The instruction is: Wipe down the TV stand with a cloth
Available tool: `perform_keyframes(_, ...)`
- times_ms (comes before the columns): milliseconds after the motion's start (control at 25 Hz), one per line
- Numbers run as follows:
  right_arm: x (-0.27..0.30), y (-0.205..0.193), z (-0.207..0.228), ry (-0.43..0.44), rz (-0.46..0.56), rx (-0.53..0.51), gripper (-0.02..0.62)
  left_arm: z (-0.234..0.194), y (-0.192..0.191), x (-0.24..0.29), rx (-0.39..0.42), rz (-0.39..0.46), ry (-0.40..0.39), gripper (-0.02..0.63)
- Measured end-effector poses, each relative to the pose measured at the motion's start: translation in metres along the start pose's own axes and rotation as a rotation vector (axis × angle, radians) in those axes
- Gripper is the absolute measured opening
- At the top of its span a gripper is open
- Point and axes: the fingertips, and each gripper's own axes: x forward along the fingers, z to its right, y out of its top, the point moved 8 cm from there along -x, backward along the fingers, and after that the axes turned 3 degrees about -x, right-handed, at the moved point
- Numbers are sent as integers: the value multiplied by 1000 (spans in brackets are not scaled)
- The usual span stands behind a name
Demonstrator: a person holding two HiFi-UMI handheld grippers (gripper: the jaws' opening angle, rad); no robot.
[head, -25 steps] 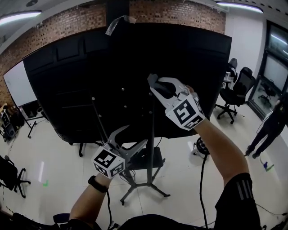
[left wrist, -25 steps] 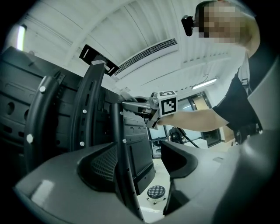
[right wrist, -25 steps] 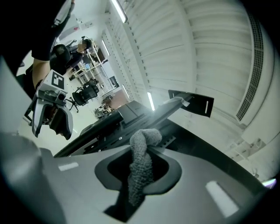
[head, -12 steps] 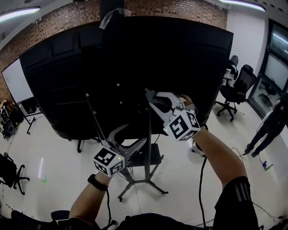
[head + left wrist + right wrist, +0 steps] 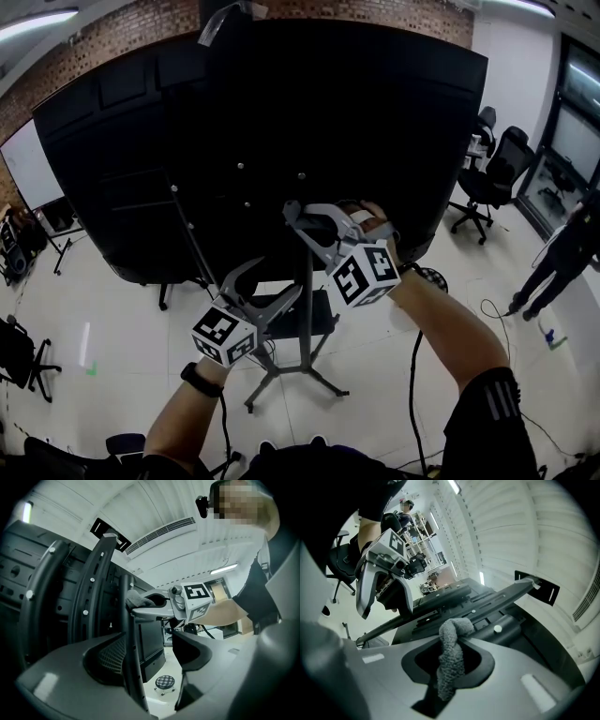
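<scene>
The right hand-held gripper (image 5: pixel 300 220), clamped on the grey cloth (image 5: pixel 451 660), has slid lower down the stand's pole (image 5: pixel 307 323) over the last second, so wiping is under way. The left hand-held gripper (image 5: pixel 277 281) stays spread open at the pole, lower down.

A nubbly grey cloth (image 5: pixel 451 656), a black TV stand (image 5: pixel 307 281) and screen back (image 5: pixel 281 122), a grey left gripper (image 5: pixel 272 286) and right gripper (image 5: pixel 298 217) with black-and-white square-patterned cubes, red-brown brick wall (image 5: pixel 112 42), pale white floor (image 5: pixel 112 319).
</scene>
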Motion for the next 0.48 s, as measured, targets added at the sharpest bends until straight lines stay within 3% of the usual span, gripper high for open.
perform_keyframes(160, -4, -5, -9, -17, 10, -14, 58, 0, -9, -4, -5, -18, 8, 333)
perform_keyframes(280, -7, -1, -16, -35, -9, -84, 58, 0, -19, -4, -20, -33, 9, 332)
perform_keyframes(480, 1, -11, -47, 29, -45, -179, 58, -2, -36, -2, -46, -49, 9, 332)
